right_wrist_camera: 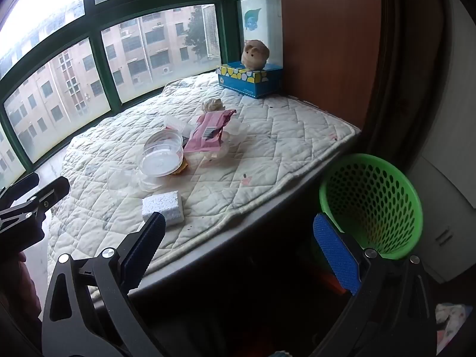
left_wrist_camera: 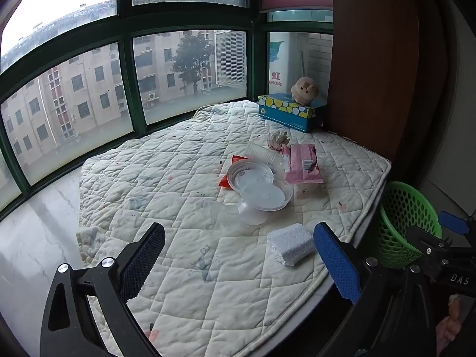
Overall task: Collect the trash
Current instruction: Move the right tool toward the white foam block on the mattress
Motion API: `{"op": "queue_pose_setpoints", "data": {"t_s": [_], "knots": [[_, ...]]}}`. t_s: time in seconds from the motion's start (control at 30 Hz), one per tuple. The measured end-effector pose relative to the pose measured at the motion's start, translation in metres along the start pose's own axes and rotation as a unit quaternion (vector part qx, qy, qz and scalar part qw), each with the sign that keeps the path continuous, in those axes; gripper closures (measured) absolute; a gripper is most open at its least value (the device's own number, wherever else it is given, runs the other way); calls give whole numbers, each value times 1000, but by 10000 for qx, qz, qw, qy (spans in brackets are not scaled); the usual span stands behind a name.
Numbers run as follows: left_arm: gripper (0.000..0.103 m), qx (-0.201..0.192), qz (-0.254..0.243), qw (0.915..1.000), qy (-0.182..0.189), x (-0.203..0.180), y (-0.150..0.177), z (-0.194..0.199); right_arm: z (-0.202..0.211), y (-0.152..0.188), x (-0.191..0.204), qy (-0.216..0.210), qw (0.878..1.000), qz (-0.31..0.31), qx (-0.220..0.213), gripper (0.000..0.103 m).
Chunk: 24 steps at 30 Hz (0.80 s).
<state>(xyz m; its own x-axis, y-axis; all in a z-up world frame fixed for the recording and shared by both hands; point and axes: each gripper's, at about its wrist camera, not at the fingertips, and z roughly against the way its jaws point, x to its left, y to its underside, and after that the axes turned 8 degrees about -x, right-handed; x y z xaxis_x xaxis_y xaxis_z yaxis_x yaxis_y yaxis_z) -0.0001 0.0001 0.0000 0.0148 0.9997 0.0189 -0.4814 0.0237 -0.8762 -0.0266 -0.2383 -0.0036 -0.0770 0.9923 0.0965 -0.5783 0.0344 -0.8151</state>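
Trash lies on a quilted mat (left_wrist_camera: 166,184) (right_wrist_camera: 267,136): clear plastic containers (left_wrist_camera: 258,187) (right_wrist_camera: 162,154), a pink wrapper (left_wrist_camera: 302,165) (right_wrist_camera: 208,132), a crumpled tissue (left_wrist_camera: 278,139) (right_wrist_camera: 212,105), an orange wrapper (left_wrist_camera: 226,181) and a white foam block (left_wrist_camera: 290,248) (right_wrist_camera: 163,208). A green mesh basket (left_wrist_camera: 407,223) (right_wrist_camera: 372,202) stands beside the ledge at the right. My left gripper (left_wrist_camera: 239,263) is open and empty above the mat, just short of the foam block. My right gripper (right_wrist_camera: 238,255) is open and empty over the ledge's edge, left of the basket.
A blue tissue box (left_wrist_camera: 290,111) (right_wrist_camera: 250,78) with a plush toy (left_wrist_camera: 305,89) (right_wrist_camera: 255,53) on it sits at the mat's far corner beside a brown wooden panel (left_wrist_camera: 372,59). Green-framed windows (left_wrist_camera: 125,68) run behind the ledge.
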Motion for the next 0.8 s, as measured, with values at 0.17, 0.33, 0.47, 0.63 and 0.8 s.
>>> {"op": "queue_pose_setpoints", "data": {"t_s": [0.17,0.33,0.47,0.63,0.8], "knots": [[6,-2,2,10000,3,1,0,0,-1,-1,1,-3,10000,8,14,5],[6,-4,-17,10000,-15,-2,0,0,-3,0,1,-16,10000,-4,29,5],[6,14,3,10000,-25,-2,1,-6,-5,1,4,-29,10000,12,44,5],[6,26,15,10000,-12,2,0,-6,-6,0,4,-33,10000,15,74,5],[6,33,19,10000,-7,2,0,-6,-7,1,4,-35,10000,27,83,5]]}}
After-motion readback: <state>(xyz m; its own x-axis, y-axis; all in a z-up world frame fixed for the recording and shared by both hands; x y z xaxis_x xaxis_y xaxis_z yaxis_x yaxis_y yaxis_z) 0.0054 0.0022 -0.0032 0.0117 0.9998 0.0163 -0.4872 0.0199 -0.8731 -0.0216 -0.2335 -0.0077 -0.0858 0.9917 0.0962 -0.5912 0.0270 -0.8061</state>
